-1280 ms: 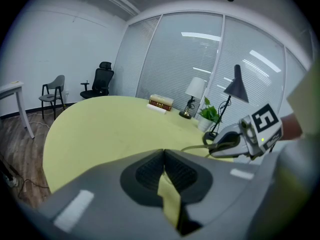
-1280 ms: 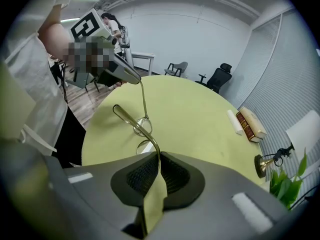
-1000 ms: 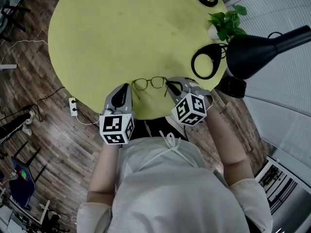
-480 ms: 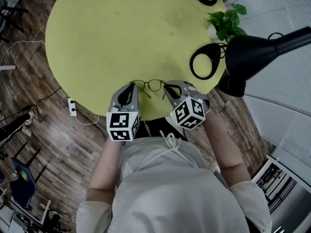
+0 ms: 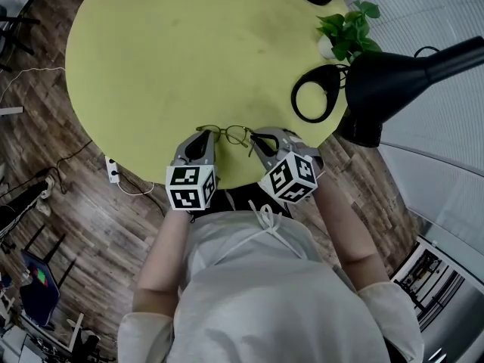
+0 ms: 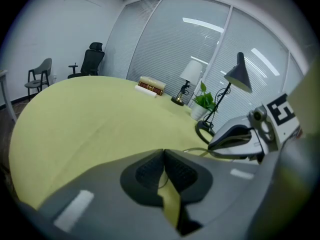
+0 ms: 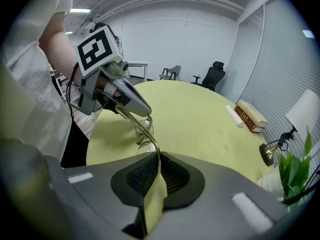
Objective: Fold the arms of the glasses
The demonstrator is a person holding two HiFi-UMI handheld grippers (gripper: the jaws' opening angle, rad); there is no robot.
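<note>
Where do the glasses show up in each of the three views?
Head view: glasses centre, at the near edge of the yellow table.
Left gripper view: glasses, only a thin arm, right of centre.
Right gripper view: glasses centre, lenses and one arm.
Shared landmark: potted plant.

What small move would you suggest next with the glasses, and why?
Probably hold the right hand-held gripper steady and swing the left hand-held gripper inward, folding its arm toward the lenses. Each gripper appears shut on one arm of the glasses, which sit near the edge of the table with both arms unfolded, so one side can anchor while the other folds.
</note>
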